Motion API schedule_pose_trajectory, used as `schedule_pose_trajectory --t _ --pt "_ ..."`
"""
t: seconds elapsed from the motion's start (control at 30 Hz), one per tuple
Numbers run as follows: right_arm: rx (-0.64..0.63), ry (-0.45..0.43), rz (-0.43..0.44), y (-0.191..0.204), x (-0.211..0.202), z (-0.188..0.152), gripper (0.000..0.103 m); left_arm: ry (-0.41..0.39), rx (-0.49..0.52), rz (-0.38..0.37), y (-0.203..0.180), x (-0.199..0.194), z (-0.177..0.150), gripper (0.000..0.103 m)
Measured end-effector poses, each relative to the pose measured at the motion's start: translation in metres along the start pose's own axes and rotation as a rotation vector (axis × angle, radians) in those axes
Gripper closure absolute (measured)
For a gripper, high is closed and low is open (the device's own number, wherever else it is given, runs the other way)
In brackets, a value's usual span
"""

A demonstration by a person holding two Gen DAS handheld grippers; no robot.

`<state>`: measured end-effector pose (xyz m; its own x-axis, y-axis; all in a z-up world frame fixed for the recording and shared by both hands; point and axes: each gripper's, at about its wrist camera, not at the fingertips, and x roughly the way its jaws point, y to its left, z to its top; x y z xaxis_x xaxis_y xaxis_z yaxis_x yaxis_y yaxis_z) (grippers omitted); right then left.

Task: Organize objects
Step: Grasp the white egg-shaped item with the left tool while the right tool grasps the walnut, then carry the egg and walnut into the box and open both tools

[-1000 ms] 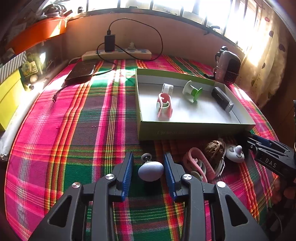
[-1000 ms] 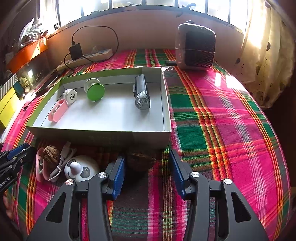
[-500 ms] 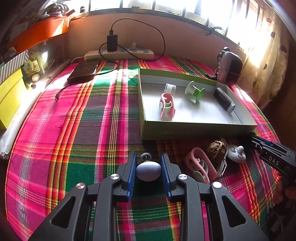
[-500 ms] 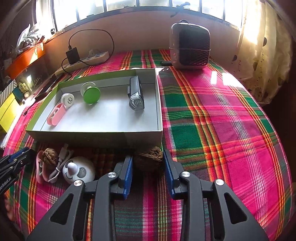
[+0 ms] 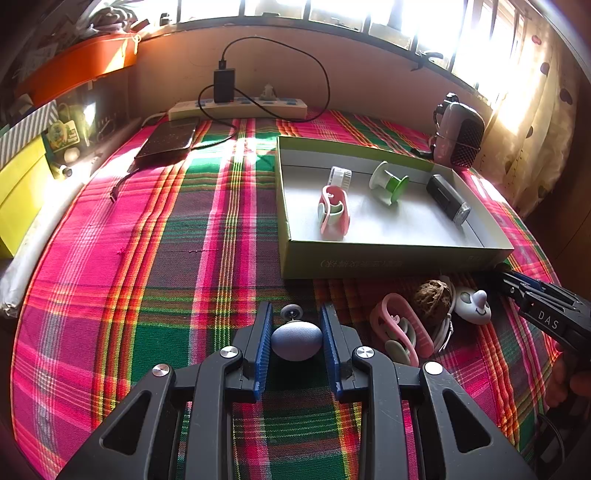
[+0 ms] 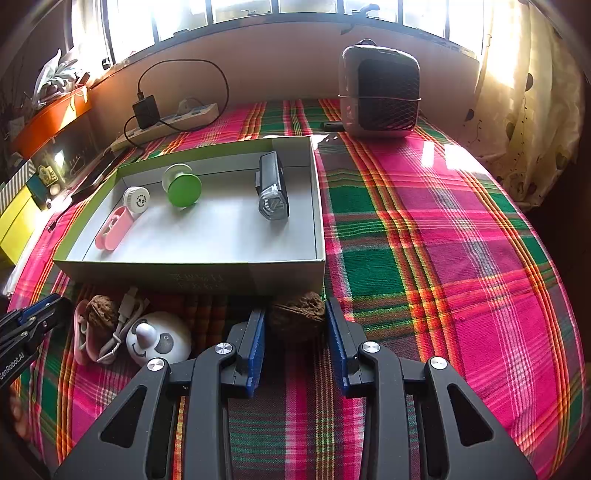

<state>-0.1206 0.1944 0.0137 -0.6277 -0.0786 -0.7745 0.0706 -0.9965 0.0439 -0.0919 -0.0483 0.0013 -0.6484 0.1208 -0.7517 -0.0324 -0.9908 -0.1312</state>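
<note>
Both sets of jaws have closed in since a second ago. Left gripper (image 5: 296, 334) clamps the blue egg-shaped knob (image 5: 296, 340); right gripper (image 6: 295, 326) clamps a walnut (image 6: 295, 320) beside the green box (image 6: 192, 275).

A bright plaid cloth (image 6: 424, 229) — pink, green and orange — covers the whole surface; behind it runs a plain tan wall (image 6: 280, 74) under a row of barred windows (image 6: 243, 7), sun pouring through; a pale patterned curtain (image 6: 528, 110) hangs at the right; a white power strip (image 5: 236, 107) with a black charger lies along the wall, a small mesh-fronted heater (image 6: 380, 92) stands near it; an orange shelf (image 5: 77, 66) — cluttered — sits at the left.
</note>
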Motion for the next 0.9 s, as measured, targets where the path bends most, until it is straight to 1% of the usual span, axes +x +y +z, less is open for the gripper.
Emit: schedule_pose_trajectory --t 0.3,0.5,0.7,0.9 --pt "-0.001 -0.006 0.004 -0.002 -0.005 -0.003 0.071 -0.003 0.01 0.007 -0.001 -0.003 -0.002 0.079" --pt "-0.018 -0.023 0.013 -0.001 -0.012 -0.007 0.071 -0.029 0.02 0.017 -0.006 -0.013 0.001 0.079" --pt "-0.026 -0.054 0.037 0.0 -0.024 -0.004 0.071 -0.059 0.027 -0.003 -0.014 -0.026 0.009 0.079" --pt "-0.042 -0.083 0.066 0.003 -0.035 0.006 0.071 -0.077 0.044 -0.021 -0.024 -0.031 0.021 0.079"
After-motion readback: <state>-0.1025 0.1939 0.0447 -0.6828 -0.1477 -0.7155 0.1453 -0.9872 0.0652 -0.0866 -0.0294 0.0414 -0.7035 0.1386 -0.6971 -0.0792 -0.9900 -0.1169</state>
